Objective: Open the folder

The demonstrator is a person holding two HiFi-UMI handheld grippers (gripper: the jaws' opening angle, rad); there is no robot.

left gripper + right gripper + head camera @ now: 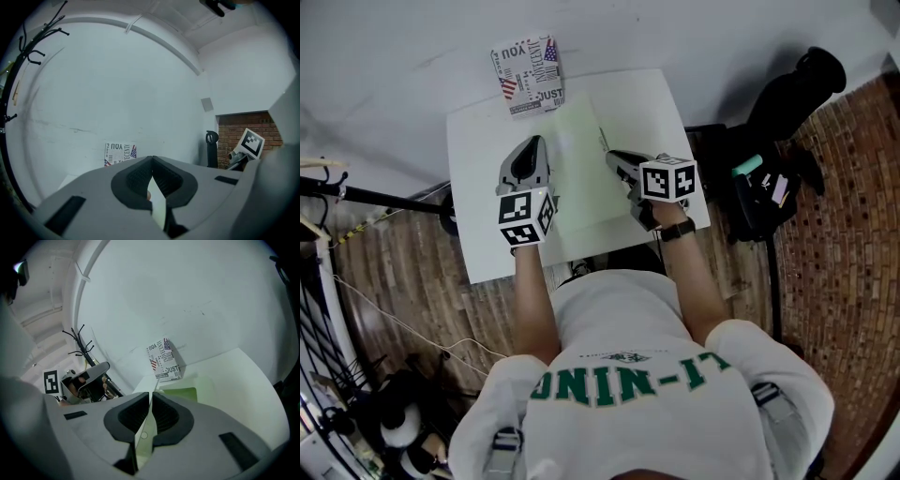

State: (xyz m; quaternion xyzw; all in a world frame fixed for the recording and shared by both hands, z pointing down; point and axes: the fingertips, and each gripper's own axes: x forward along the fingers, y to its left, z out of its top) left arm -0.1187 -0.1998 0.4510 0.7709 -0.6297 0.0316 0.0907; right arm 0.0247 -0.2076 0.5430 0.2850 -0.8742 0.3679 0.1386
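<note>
A pale green folder [581, 169] lies across the middle of the small white table [478, 244], with one leaf raised. My left gripper [533, 143] holds its left side, and in the left gripper view the jaws [152, 159] are shut on a thin pale sheet [157, 202]. My right gripper [612, 156] holds the right side. In the right gripper view its jaws [151, 394] are shut on a thin green leaf [143, 434], while the folder's other leaf [180, 393] lies flat on the table beyond.
A printed box [528, 75] stands at the table's far edge against the white wall. A black bag [769, 178] and gear sit on the brick-pattern floor at the right. A black stand [375, 197] and cables are at the left. A coat rack [77, 341] stands beside the wall.
</note>
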